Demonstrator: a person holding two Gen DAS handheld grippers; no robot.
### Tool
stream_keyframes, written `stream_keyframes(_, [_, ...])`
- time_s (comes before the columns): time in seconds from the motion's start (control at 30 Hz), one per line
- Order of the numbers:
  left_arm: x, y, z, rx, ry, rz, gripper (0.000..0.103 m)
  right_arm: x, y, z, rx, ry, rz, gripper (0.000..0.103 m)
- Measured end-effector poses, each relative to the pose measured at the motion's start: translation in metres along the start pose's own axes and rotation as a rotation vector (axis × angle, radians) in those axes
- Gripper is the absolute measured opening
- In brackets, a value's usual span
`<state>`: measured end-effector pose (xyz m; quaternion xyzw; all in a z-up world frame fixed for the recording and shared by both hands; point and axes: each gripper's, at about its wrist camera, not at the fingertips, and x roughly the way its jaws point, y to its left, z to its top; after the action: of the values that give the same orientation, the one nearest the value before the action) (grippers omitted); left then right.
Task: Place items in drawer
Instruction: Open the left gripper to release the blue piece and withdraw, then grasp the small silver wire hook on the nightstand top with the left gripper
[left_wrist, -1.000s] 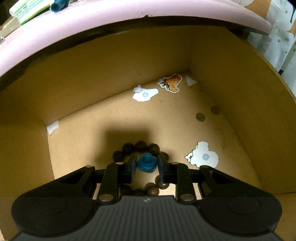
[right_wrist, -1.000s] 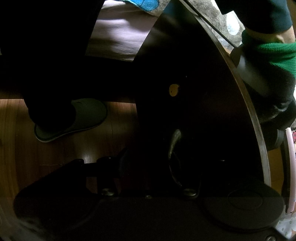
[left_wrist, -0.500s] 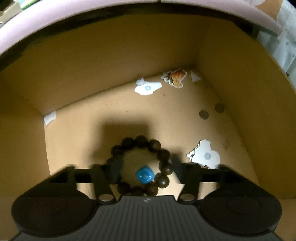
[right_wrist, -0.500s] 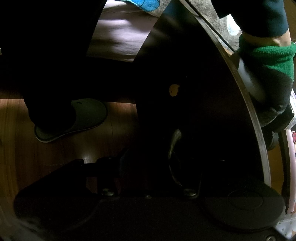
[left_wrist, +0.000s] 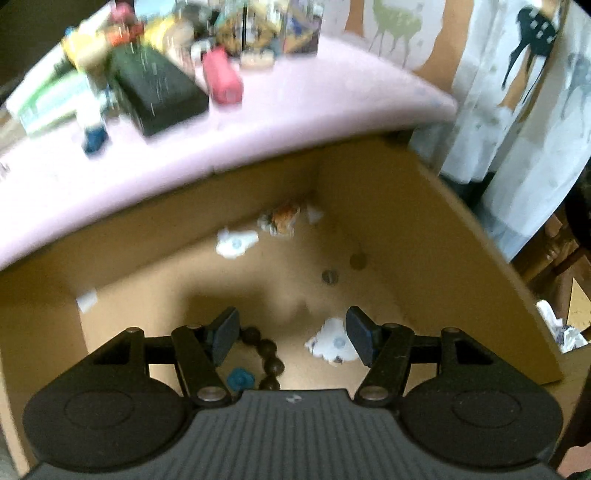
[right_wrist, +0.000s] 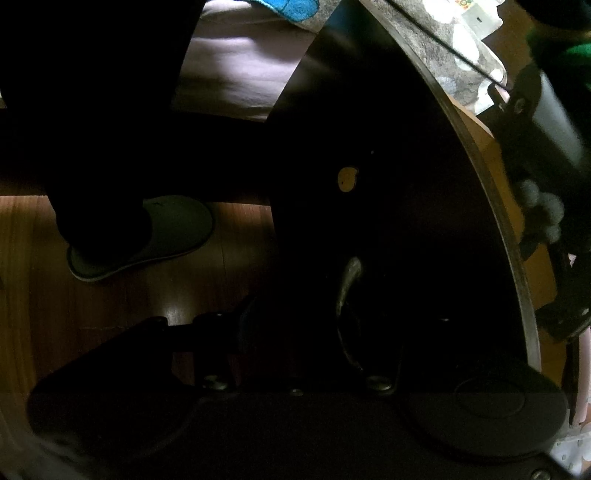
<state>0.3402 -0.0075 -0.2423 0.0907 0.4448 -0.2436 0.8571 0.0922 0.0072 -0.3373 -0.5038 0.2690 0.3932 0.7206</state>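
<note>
In the left wrist view the open wooden drawer (left_wrist: 424, 236) lies below me. A dark bead bracelet (left_wrist: 266, 350) with a small blue charm (left_wrist: 239, 378) lies on its floor, partly hidden behind my left finger. My left gripper (left_wrist: 291, 334) is open and empty, raised above the drawer floor. In the right wrist view my right gripper (right_wrist: 317, 332) is at the dark drawer front (right_wrist: 388, 221), around its metal handle (right_wrist: 347, 284); the fingers are too dark to judge.
Stickers (left_wrist: 236, 242) and small round marks (left_wrist: 330, 277) lie on the drawer floor. A pink desktop (left_wrist: 258, 122) above holds a black box (left_wrist: 159, 92), a red case (left_wrist: 223, 79) and several small items. A slippered foot (right_wrist: 147, 236) stands on the wood floor.
My left gripper let go of the blue charm, opened wide and pulled up and back out of the drawer. The bracelet stays on the drawer floor. The right gripper has not moved.
</note>
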Motion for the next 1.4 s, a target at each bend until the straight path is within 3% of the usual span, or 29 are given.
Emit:
stream_keyframes(0.23, [-0.05, 0.007, 0.017, -0.007, -0.169, -0.033, 0.063, 0.001, 0.001, 0.0, 0.0, 0.0, -0.003, 0.051])
stream_keyframes(0.43, [-0.082, 0.041, 0.025, -0.062, -0.282, 0.033, 0.06, 0.0, 0.001, -0.001, 0.0, -0.002, -0.005, 0.051])
stream_keyframes(0.53, [-0.088, 0.069, 0.02, -0.133, -0.325, 0.094, 0.06, 0.0, 0.001, -0.001, 0.0, -0.004, -0.004, 0.051])
stream_keyframes(0.7, [-0.087, 0.111, 0.013, -0.283, -0.413, 0.273, 0.058, 0.0, 0.002, -0.002, 0.001, -0.007, -0.004, 0.051])
stream_keyframes(0.83, [-0.072, 0.132, 0.009, -0.358, -0.427, 0.341, 0.055, 0.0, 0.001, -0.002, 0.001, -0.013, -0.004, 0.051])
stream_keyframes(1.2, [-0.045, 0.159, 0.02, -0.343, -0.399, 0.406, 0.053, -0.001, 0.001, -0.004, -0.004, -0.035, 0.001, 0.051])
stream_keyframes(1.33, [-0.043, 0.154, 0.021, -0.292, -0.385, 0.415, 0.034, -0.001, 0.001, -0.004, -0.005, -0.039, 0.001, 0.051])
stream_keyframes(1.4, [-0.042, 0.15, 0.022, -0.269, -0.376, 0.417, 0.033, -0.001, 0.001, -0.003, -0.005, -0.039, 0.001, 0.051])
